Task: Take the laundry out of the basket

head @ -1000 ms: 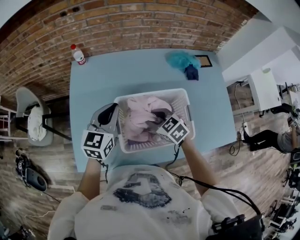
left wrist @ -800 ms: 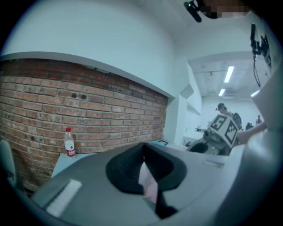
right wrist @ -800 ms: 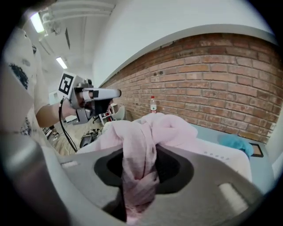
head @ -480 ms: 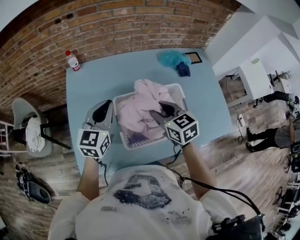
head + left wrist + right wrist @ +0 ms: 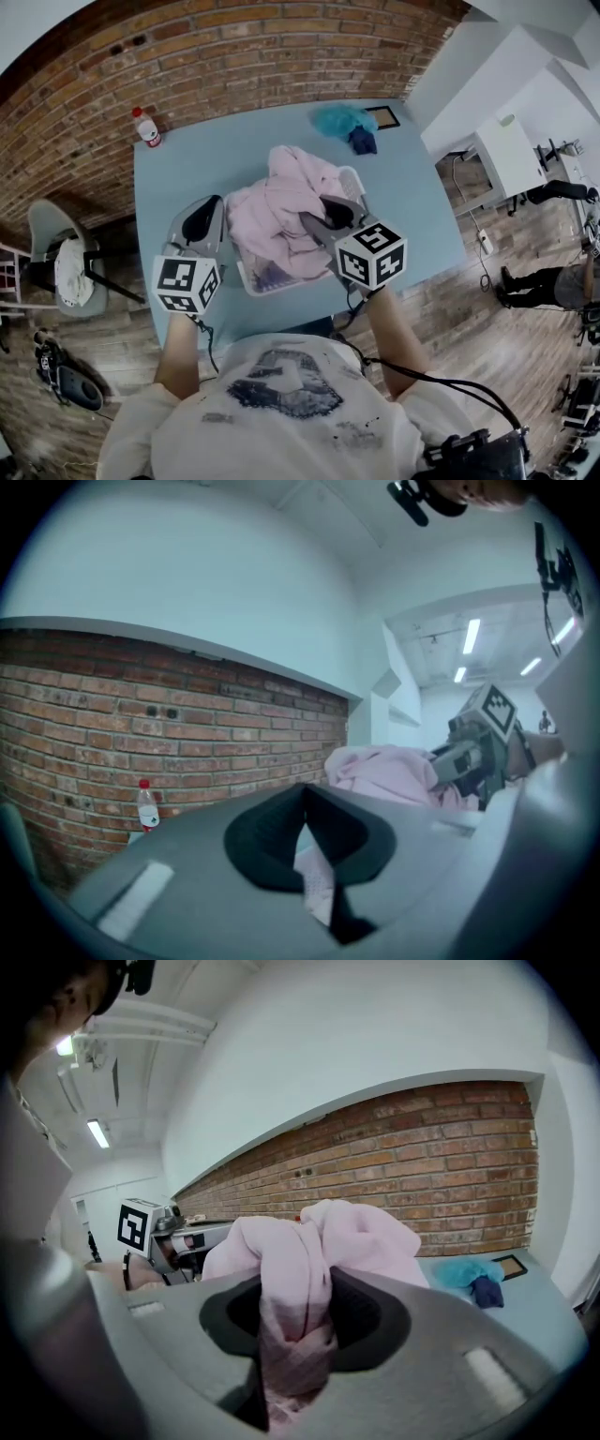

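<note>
The right gripper [image 5: 314, 217] is near the middle of the head view. Its jaws pinch a big pink cloth [image 5: 281, 211]. In the right gripper view, the cloth [image 5: 300, 1269] is bunched up tight between the two jaws. The pink cloth hangs in a heap over the white basket [image 5: 251, 284], and its lower part hides most of the inside.

The basket sits in the middle of the blue table [image 5: 187, 159].

The left gripper [image 5: 208, 211] is just beside the basket, on the left of the frame. Its jaws are pressed together at the tips [image 5: 302, 803], and I see nothing held between them.

A bottle [image 5: 146, 126] with a red cap stands at the upper left corner of the table, near the brick wall. A fluffy teal cloth [image 5: 337, 119] and a dark blue cloth [image 5: 363, 142] lie touching each other at the upper right of the table, well apart from the basket.
</note>
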The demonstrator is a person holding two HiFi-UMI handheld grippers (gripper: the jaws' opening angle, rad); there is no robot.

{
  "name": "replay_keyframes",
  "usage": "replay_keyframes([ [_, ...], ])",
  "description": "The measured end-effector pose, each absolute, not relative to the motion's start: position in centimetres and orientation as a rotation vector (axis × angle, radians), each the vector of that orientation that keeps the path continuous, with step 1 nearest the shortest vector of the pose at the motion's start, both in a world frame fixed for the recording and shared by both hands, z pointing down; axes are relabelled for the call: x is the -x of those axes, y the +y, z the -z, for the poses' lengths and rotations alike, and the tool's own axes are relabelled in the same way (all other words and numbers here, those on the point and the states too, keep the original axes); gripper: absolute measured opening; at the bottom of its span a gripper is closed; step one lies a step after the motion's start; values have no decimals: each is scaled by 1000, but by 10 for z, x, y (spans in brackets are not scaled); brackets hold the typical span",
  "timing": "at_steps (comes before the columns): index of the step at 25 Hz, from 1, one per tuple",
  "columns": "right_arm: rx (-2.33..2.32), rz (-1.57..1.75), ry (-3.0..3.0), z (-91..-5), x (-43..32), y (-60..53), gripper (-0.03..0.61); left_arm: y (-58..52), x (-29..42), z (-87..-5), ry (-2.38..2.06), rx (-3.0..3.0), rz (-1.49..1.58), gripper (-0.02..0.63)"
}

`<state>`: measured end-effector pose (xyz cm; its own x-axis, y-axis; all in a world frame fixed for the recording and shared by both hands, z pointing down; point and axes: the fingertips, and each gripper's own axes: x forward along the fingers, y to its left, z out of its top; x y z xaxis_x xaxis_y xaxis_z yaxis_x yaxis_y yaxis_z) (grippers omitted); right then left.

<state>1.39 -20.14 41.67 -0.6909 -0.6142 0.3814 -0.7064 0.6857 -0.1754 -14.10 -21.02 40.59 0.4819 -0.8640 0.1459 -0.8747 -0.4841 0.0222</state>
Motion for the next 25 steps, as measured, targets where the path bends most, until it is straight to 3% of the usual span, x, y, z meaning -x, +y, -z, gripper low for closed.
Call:
replay_keyframes([
  [7,-1012,-363,-2661,-400,-35,-204,137,-205,130,-404,-1654,-2577,-157,-8],
  [25,-1144,-145,-2698,-334,-225,-238,135,-229,-42,-383,-1686,-2602,-177,-9],
])
